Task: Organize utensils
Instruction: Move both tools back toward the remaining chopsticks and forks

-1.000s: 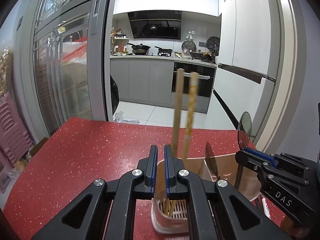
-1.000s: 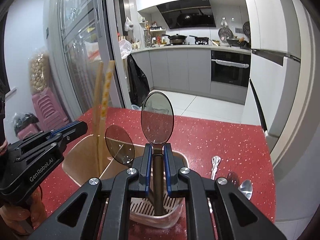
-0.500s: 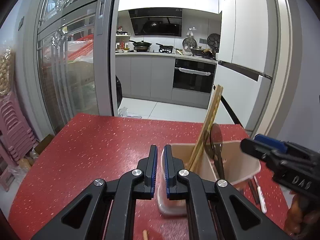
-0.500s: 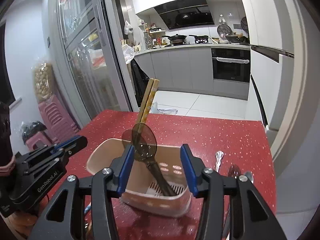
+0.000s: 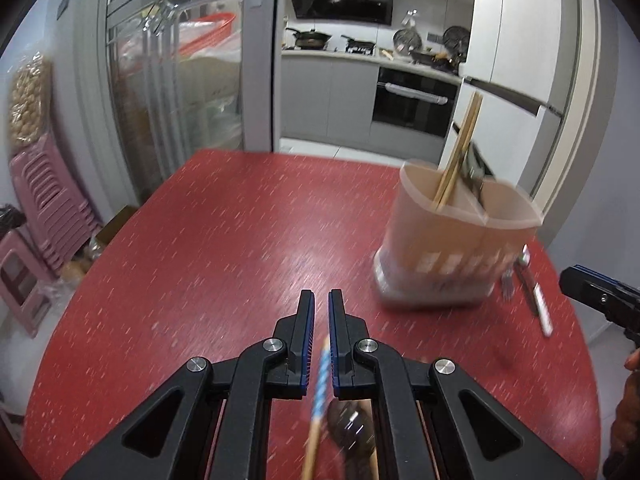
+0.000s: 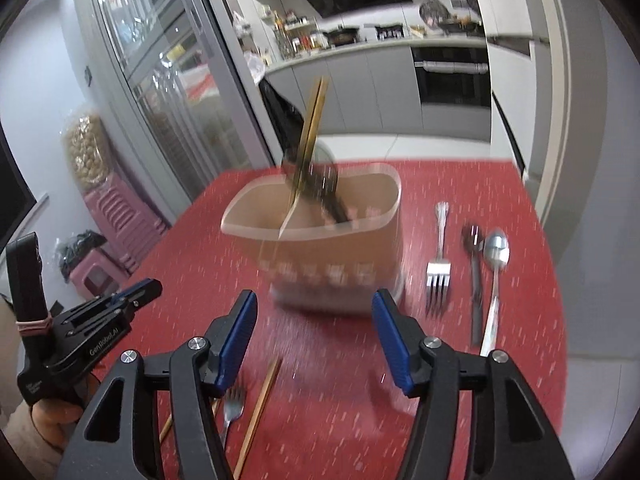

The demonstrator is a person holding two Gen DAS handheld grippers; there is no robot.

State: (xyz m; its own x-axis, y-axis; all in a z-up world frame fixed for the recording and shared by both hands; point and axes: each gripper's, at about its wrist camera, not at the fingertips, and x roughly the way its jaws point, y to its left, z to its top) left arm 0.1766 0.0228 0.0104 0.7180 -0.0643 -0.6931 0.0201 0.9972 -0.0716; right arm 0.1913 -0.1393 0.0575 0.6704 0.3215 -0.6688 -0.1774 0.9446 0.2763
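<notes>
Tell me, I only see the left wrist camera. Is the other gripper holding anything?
Observer: No. The right gripper is empty; its fingers have just been opening.
Operator: Any spoons lying out?
Observer: A silver spoon lies on the table, right of the holder.
Operator: Anything else?
Observer: A small fork lies on the table near the right gripper's fingers.

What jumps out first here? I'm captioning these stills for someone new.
The beige utensil holder on the red table, with chopsticks and a dark spoon leaning out of it. To its right lie a fork, a dark utensil and a silver spoon. More chopsticks lie at the near edge.
</notes>
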